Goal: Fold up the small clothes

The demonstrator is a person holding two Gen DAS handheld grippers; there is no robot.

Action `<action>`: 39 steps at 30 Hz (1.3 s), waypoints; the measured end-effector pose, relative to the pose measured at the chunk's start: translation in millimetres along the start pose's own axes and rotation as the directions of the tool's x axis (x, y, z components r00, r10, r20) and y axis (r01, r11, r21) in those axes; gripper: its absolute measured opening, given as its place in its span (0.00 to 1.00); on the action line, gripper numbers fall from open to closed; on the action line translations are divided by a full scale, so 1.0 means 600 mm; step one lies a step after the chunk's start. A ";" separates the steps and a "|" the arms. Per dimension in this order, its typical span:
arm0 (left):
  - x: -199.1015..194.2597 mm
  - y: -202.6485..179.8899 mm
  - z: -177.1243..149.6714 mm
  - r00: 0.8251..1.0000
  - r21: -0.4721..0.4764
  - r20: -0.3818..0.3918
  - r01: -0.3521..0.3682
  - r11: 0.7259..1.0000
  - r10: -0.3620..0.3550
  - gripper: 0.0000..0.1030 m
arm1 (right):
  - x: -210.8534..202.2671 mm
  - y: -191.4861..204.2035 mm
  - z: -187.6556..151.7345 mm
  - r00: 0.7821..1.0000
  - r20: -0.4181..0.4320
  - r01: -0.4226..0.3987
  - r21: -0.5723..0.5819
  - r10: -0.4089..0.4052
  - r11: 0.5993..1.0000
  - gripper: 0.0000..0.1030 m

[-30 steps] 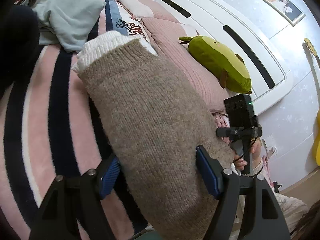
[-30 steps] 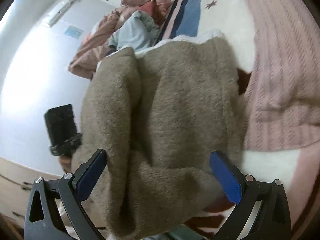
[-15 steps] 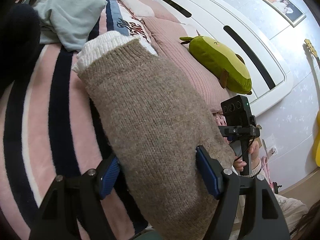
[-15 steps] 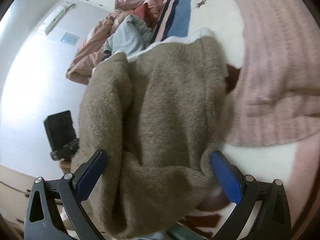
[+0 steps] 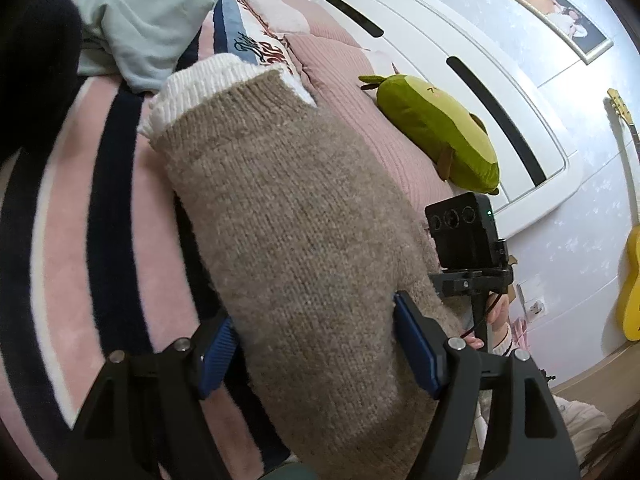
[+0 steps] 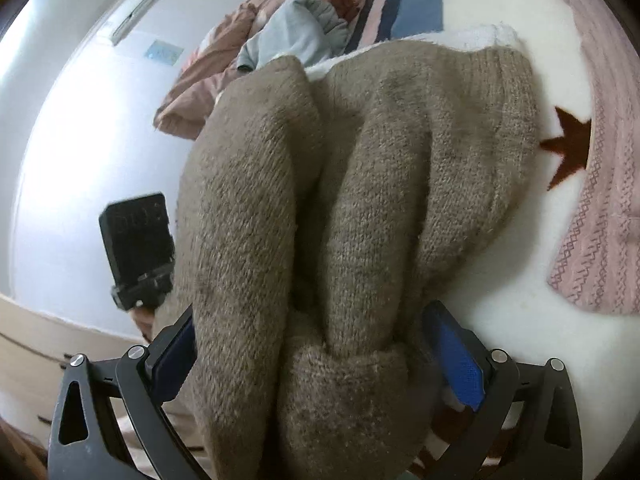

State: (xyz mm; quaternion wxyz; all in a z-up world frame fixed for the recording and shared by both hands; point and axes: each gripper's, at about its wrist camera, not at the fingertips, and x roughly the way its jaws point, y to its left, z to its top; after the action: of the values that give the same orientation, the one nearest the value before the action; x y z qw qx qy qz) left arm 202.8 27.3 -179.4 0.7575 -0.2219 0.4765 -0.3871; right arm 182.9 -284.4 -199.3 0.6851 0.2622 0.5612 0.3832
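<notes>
A small tan knit sweater [image 5: 288, 216] with a white ribbed hem [image 5: 200, 84] lies on the striped bed blanket [image 5: 68, 216]. My left gripper [image 5: 316, 352] straddles its near end, jaws wide, blue pads on either side of the knit. In the right wrist view the sweater [image 6: 420, 184] is bunched into thick folds. My right gripper [image 6: 320, 352] has its jaws wide around the bunched near edge, with cloth between the pads. The right gripper's camera block [image 5: 464, 232] shows beside the sweater in the left wrist view.
A green avocado plush [image 5: 432, 136] lies on pink pillows by the white headboard [image 5: 460, 60]. A pale blue garment [image 5: 148, 28] and a pink quilt pile [image 6: 224, 56] lie farther up the bed. A yellow guitar [image 5: 630, 272] leans on the wall.
The right gripper has pushed forward into the sweater, bunching it into taller folds between its pads. The left gripper has barely moved.
</notes>
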 end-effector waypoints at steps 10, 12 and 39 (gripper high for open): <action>-0.039 -0.014 0.004 0.997 0.037 0.076 -0.020 0.999 0.017 0.50 | 0.000 0.008 -0.007 0.997 0.041 -0.061 -0.022 0.062 0.998 0.68; -0.068 -0.011 0.005 0.994 0.050 0.103 -0.036 0.998 0.031 0.49 | 0.013 0.026 -0.007 0.996 0.038 -0.081 -0.043 0.082 0.996 0.68; -0.641 0.282 -0.094 0.836 -0.174 0.330 -0.403 0.899 0.438 0.48 | 0.556 0.483 0.086 0.963 -0.207 -0.238 -0.342 0.174 0.909 0.63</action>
State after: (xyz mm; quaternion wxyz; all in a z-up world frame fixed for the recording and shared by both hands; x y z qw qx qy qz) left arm 120.9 437.6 -112.2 0.8867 -0.2155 0.3844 -0.1401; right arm 191.4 157.2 -148.1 0.6264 0.1548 0.5066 0.5719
